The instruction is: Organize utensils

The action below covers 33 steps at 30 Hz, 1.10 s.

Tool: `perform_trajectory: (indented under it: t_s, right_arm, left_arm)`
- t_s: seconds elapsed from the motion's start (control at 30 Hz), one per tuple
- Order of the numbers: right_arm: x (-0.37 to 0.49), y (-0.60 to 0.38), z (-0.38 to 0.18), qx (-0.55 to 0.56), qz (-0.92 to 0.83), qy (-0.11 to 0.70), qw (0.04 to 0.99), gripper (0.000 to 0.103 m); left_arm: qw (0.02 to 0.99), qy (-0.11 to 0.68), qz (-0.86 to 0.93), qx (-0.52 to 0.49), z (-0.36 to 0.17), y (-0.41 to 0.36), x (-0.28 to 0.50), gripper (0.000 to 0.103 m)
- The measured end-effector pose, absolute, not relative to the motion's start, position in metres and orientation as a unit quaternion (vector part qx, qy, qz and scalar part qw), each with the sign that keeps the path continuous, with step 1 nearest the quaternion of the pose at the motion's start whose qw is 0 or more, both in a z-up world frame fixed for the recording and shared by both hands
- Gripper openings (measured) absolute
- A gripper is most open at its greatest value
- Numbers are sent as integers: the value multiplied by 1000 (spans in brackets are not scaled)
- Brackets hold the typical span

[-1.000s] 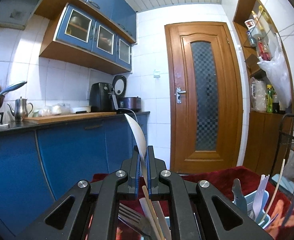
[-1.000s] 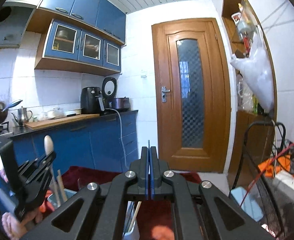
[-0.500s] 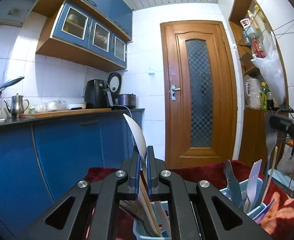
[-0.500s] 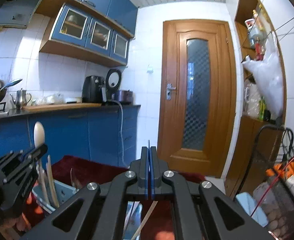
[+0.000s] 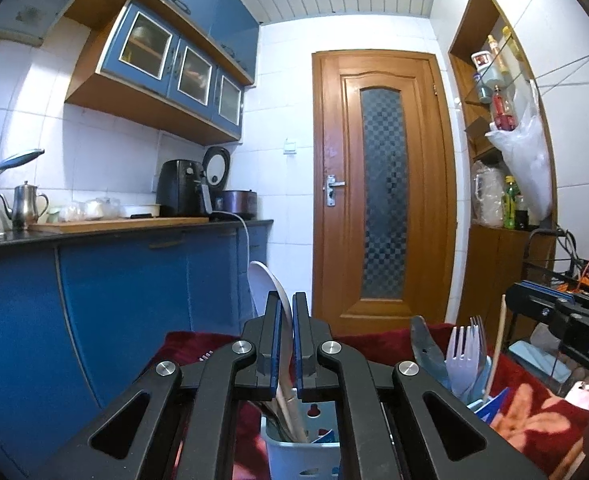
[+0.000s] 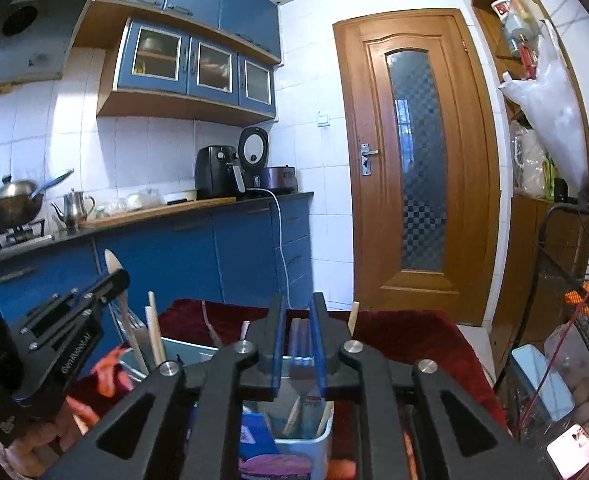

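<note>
The left gripper grasps a white spoon over its caddy, while the right gripper, fingers just parting around a fork (pads seemingly clear), could let it tip outside.

Cabinets blue, wood-trimmed. Door orange-brown wood, checkered dark glass panel. Wall tiles white. Cloth dark red, orange flower print. Utensil bin pale blue. Fork lilac. Fingers black, blue pads.
</note>
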State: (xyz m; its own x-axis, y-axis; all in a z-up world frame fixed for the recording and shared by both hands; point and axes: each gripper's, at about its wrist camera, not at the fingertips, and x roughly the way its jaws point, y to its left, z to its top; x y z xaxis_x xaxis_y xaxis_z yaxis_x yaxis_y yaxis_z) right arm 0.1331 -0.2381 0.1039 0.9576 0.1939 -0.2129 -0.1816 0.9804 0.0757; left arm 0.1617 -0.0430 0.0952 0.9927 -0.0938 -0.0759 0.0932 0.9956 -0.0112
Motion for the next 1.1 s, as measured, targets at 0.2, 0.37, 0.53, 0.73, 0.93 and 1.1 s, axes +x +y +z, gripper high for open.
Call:
perform_trajectory:
  t_s: [0.2, 0.37, 0.53, 0.73, 0.93, 1.1]
  right_arm:
    - [115, -241, 105, 37, 101, 109, 988, 20]
    - [101, -243, 106, 49, 107, 111, 987, 21]
    - [86, -246, 107, 63, 117, 114, 985, 28]
    - [65, -243, 108, 72, 127, 122, 982, 31]
    - [42, -237, 108, 76, 136, 127, 980, 37]
    - [22, -233, 109, 72, 137, 132, 979, 41]
  left_arm:
    - [996, 63, -60, -4, 93, -42, 160, 7]
    - [994, 90, -67, -14, 93, -37, 155, 14]
    - [991, 104, -75, -27, 96, -29, 137, 26]
    - [991, 105, -77, -25, 104, -23, 108, 34]
    - [990, 114, -80, -25, 113, -18, 80, 35]
    - [989, 123, -81, -23, 116, -18, 57, 36]
